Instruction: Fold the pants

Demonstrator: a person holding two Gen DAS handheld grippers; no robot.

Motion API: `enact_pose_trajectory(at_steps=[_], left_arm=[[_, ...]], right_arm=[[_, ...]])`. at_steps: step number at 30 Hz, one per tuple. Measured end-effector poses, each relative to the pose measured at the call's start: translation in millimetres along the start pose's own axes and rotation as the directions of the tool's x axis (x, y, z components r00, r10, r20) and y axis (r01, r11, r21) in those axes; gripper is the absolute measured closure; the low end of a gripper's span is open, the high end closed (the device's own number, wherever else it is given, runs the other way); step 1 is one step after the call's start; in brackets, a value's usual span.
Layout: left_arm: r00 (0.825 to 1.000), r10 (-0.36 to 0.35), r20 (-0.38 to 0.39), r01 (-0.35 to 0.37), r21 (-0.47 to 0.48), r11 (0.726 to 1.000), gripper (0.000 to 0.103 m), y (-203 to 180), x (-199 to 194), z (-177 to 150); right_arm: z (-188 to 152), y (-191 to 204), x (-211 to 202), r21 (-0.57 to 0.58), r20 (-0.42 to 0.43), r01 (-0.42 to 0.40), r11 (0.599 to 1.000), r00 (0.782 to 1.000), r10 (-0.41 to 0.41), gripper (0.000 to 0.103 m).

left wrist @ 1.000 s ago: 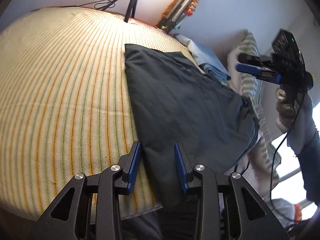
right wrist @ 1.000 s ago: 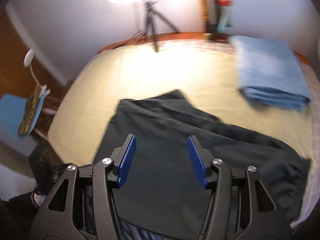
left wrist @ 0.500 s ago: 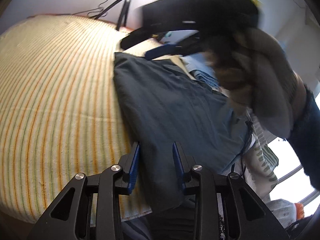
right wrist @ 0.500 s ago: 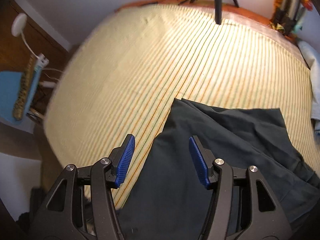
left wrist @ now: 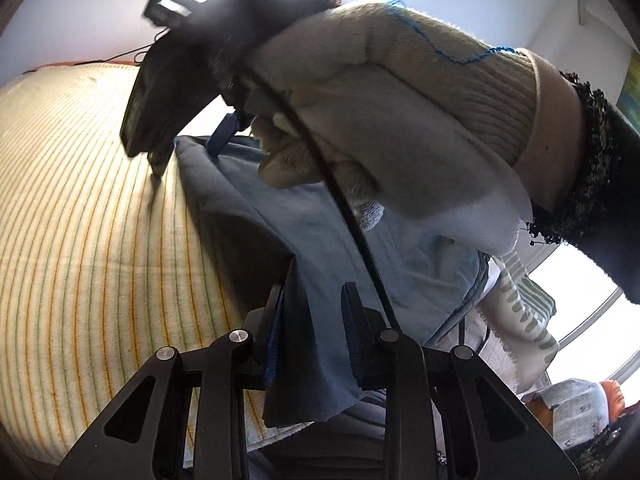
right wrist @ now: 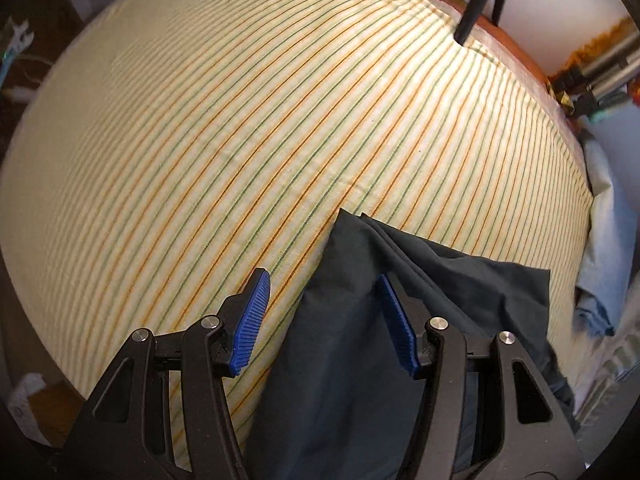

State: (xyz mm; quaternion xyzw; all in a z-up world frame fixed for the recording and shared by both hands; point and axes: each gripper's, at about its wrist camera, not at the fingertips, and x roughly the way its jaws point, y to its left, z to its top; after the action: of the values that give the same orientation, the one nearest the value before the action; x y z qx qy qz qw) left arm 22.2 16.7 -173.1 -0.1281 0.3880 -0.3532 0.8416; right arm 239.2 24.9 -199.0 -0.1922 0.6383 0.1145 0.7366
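Dark blue-grey pants lie on the striped bedsheet. My left gripper is at their near edge. The fabric runs between its narrowed jaws and is lifted off the bed, its hem hanging below. My right gripper points straight down at the far corner of the pants and stands open. Its right finger is over the cloth and its left finger over the bare sheet, with the cloth's edge between them. In the left wrist view the right gripper is held by a gloved hand, one fingertip touching the sheet.
A folded light-blue cloth lies at the bed's right edge. A tripod leg stands past the far wooden edge. A striped pillow sits right of the pants. Bare sheet spreads to the left.
The right gripper swung across the bed and dropped onto the far corner of the pants. The left gripper's jaws narrowed on the near edge and raised it slightly.
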Motion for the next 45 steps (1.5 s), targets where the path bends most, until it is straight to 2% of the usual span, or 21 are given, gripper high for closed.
enact_pose_trajectory(at_steps=[3,5,6,7,8,9,11,15,17,19,20,21,22,23,28,34,38,45], left_arm=[[1.000,0.011,-0.002,-0.011,0.005,1.000,0.078,-3.0,1.7,-0.1],[1.000,0.024,-0.010,-0.024,0.009,1.000,0.078,-4.9,2.1,-1.1],[0.999,0.044,-0.014,-0.044,0.018,0.999,0.078,-6.5,2.2,-1.6],[0.998,0.063,-0.014,-0.063,0.027,0.998,0.075,-9.2,1.2,-2.6],[0.996,0.090,-0.010,-0.089,0.036,0.995,0.068,-11.8,0.3,-3.2],[0.992,0.124,-0.012,-0.123,0.047,0.991,0.056,-14.3,0.1,-4.1],[0.984,0.175,-0.014,-0.175,0.046,0.984,0.045,-16.1,0.9,-6.9],[0.984,0.165,-0.072,-0.170,-0.054,0.984,0.044,-1.7,12.7,-12.1],[0.988,0.143,-0.060,-0.148,-0.099,0.984,0.044,6.1,10.8,-11.8],[0.991,0.124,-0.057,-0.130,-0.120,0.984,0.048,8.1,10.3,-10.7],[0.992,0.118,-0.053,-0.124,-0.123,0.985,0.053,8.7,9.8,-10.3],[0.992,0.113,-0.054,-0.119,-0.123,0.985,0.075,9.3,9.4,-9.5],[0.993,0.101,-0.058,-0.107,-0.120,0.987,0.088,11.1,8.4,-9.2],[0.994,0.091,-0.057,-0.097,-0.116,0.989,0.096,10.8,7.5,-8.6],[0.999,0.032,-0.016,-0.033,-0.058,0.998,0.096,-12.7,-0.6,-1.9],[0.999,-0.033,0.004,0.033,0.027,0.999,0.097,-39.6,-3.2,17.4],[0.995,-0.095,0.001,0.095,0.047,0.994,0.097,-50.3,0.0,27.0],[0.982,-0.185,-0.031,0.187,0.094,0.978,0.098,-81.3,13.5,37.8]], right_arm=[[-2.1,4.8,1.0,-0.019,0.000,0.011,1.000,1.000,-0.011,0.046],[-2.4,4.2,0.0,-0.012,0.001,-0.005,1.000,1.000,0.005,0.067],[-2.5,2.0,-0.5,-0.002,0.004,-0.003,1.000,1.000,0.003,0.072],[-1.3,-1.0,-1.1,0.006,0.006,-0.003,1.000,1.000,0.003,0.082],[-1.1,-5.7,-1.3,0.016,0.008,-0.011,1.000,1.000,0.011,0.085],[-0.7,-13.2,-2.7,0.030,0.013,-0.033,0.999,0.999,0.032,0.087],[-3.7,-26.2,-5.8,0.078,0.029,-0.091,0.993,0.996,0.089,0.092],[-10.6,-50.6,-11.1,0.155,0.080,-0.186,0.970,0.981,0.175,0.095],[-14.6,-59.7,-15.5,0.180,0.109,-0.221,0.959,0.973,0.204,0.096],[-15.4,-70.4,-22.0,0.196,0.136,-0.250,0.948,0.965,0.226,0.097],[-17.4,-75.6,-26.3,0.206,0.157,-0.275,0.939,0.957,0.245,0.097],[-16.9,-81.8,-28.4,0.211,0.169,-0.289,0.934,0.952,0.256,0.097],[-18.6,-87.2,-32.4,0.217,0.189,-0.303,0.928,0.946,0.264,0.097],[-20.0,-93.7,-35.8,0.225,0.206,-0.314,0.922,0.940,0.270,0.097],[-33.7,-106.5,-56.3,0.248,0.272,-0.371,0.895,0.913,0.304,0.098],[-58.7,-123.7,-84.4,0.289,0.371,-0.446,0.847,0.868,0.330,0.098],[-75.0,-145.5,-100.0,0.316,0.435,-0.486,0.815,0.837,0.331,0.098],[-115.9,-189.9,-126.2,0.362,0.514,-0.517,0.776,0.805,0.297,0.098]])
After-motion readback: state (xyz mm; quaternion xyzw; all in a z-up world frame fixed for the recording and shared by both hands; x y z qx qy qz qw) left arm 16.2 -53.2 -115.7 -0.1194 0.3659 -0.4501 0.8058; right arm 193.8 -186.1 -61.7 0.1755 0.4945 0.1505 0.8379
